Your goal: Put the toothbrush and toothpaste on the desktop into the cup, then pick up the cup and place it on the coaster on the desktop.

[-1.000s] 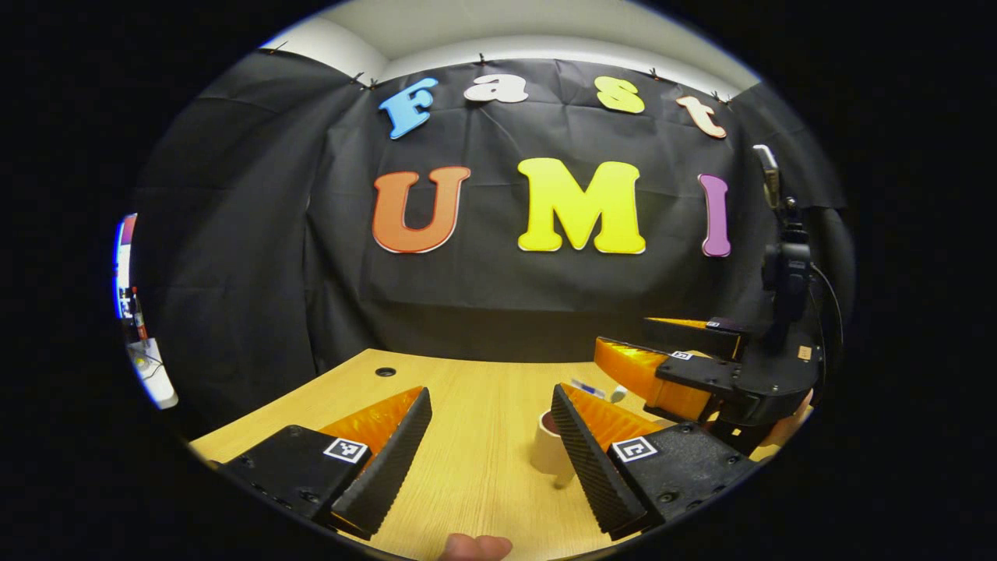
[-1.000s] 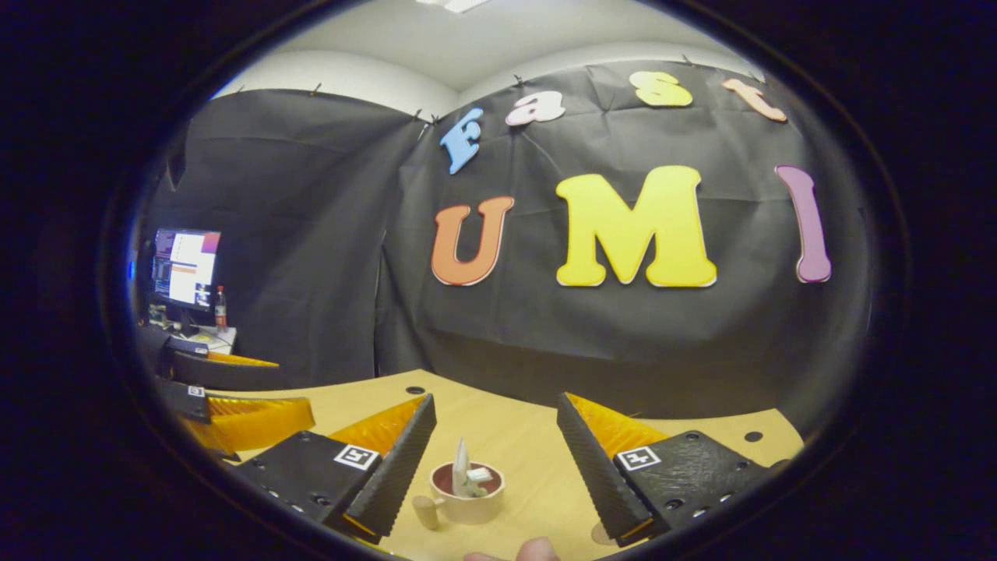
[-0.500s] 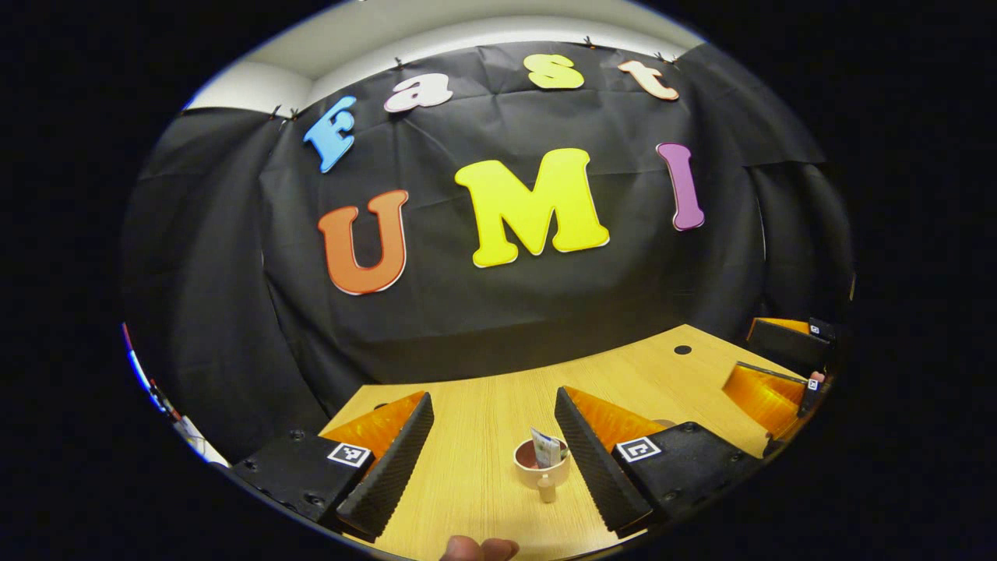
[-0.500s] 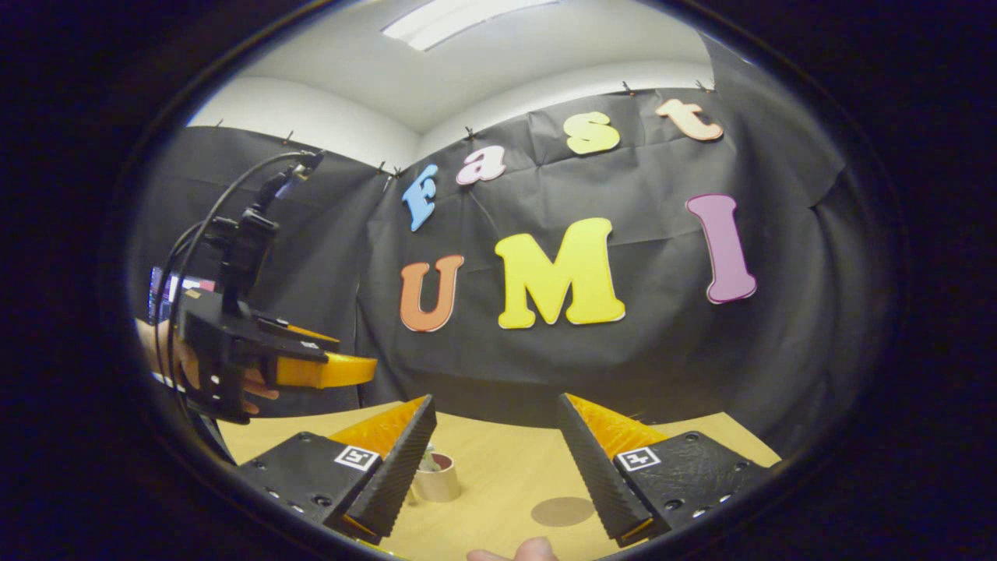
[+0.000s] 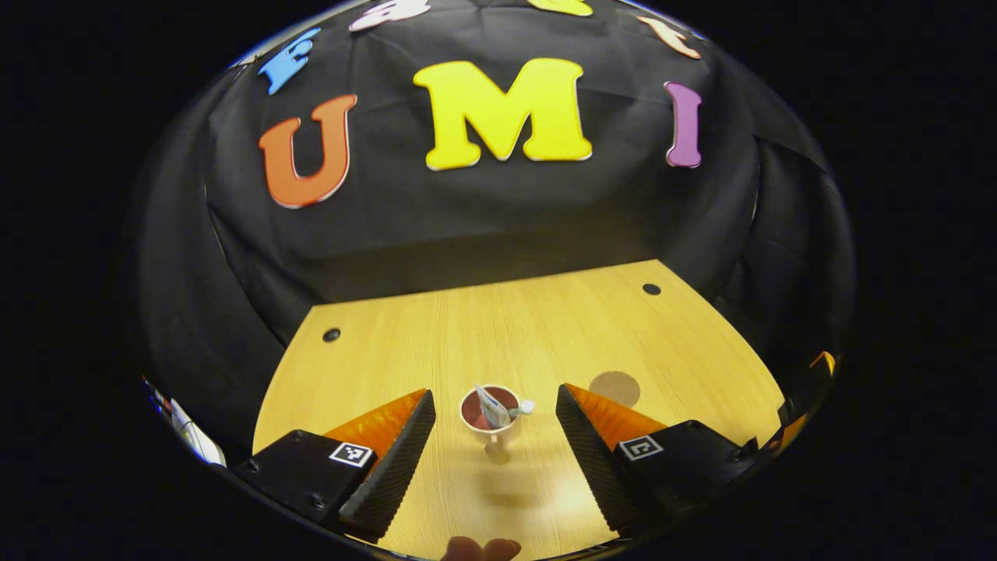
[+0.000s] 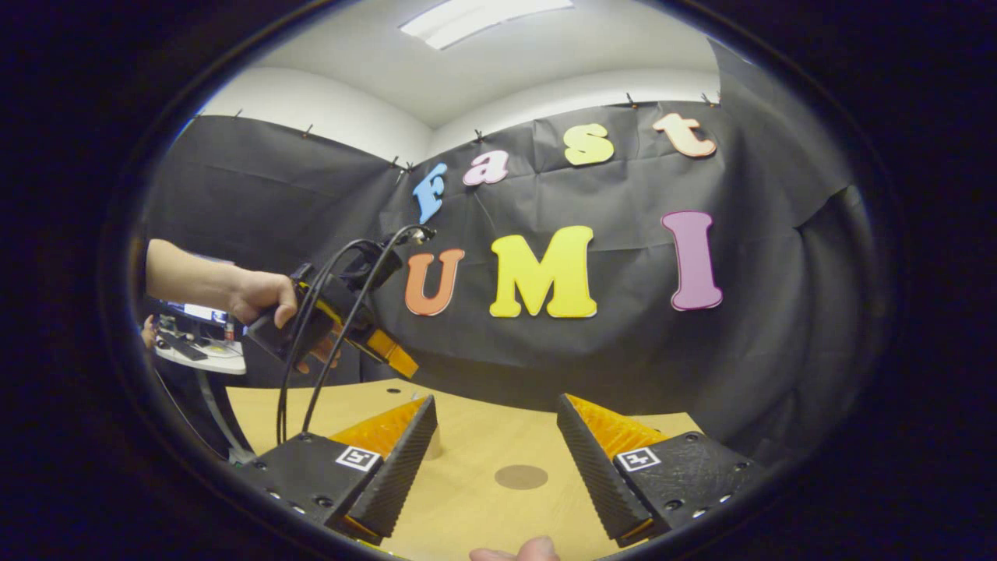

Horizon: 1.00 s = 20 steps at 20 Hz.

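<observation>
Wooden desktop (image 5: 498, 327) carries the cup (image 5: 489, 409), toothpaste (image 5: 492, 407) and toothbrush (image 5: 523, 407) inside, standing between the spread fingers of the left gripper (image 5: 494, 444). Coaster (image 5: 614, 386) lies at 2 o'clock from the cup, apart. Right gripper (image 6: 495, 460) fingers spread, empty, above the coaster.

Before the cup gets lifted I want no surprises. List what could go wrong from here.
1. The left gripper is open above the cup; the toothpaste tube and toothbrush head jut over the rim, so a closing finger might catch them and tip the cup.
2. The handle is small and points toward the gripper; a grip there could slip.
3. The coaster is thin and lies off to one side of the cup, so the cup may land partly off it.
</observation>
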Each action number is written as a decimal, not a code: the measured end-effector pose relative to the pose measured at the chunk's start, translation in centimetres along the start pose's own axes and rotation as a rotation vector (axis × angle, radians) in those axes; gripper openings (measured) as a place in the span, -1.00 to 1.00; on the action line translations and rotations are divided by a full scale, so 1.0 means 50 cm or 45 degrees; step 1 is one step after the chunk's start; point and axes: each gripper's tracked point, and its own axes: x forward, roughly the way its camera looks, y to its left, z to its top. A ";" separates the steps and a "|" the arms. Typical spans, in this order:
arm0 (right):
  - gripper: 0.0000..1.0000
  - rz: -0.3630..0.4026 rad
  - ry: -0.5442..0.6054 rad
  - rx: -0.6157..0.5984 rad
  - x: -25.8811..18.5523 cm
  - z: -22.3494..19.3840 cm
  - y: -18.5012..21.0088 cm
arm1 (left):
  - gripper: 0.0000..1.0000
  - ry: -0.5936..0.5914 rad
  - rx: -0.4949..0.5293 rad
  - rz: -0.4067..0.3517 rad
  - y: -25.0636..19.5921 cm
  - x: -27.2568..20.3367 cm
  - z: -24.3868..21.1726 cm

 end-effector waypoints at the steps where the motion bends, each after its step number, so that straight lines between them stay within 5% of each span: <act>1: 0.89 -0.013 0.015 -0.012 -0.005 -0.004 -0.012 | 0.97 0.057 0.007 0.008 0.001 0.003 -0.007; 2: 0.89 -0.035 0.023 -0.025 -0.011 -0.007 -0.029 | 0.97 0.090 0.019 0.015 0.006 0.005 -0.006; 6: 0.92 -0.068 0.036 -0.016 -0.022 -0.003 -0.059 | 0.97 0.075 -0.288 -0.087 -0.019 -0.029 0.058; 13: 0.89 -0.067 -0.003 0.034 -0.040 0.019 -0.059 | 0.94 0.287 -0.110 -0.080 -0.022 -0.074 -0.009; 19: 0.89 -0.058 0.045 0.029 -0.064 -0.021 -0.031 | 0.95 0.516 -0.123 -0.137 -0.065 -0.011 -0.133; 20: 0.89 -0.073 0.049 0.016 -0.069 -0.026 -0.035 | 0.75 0.541 -0.110 -0.143 -0.071 0.008 -0.147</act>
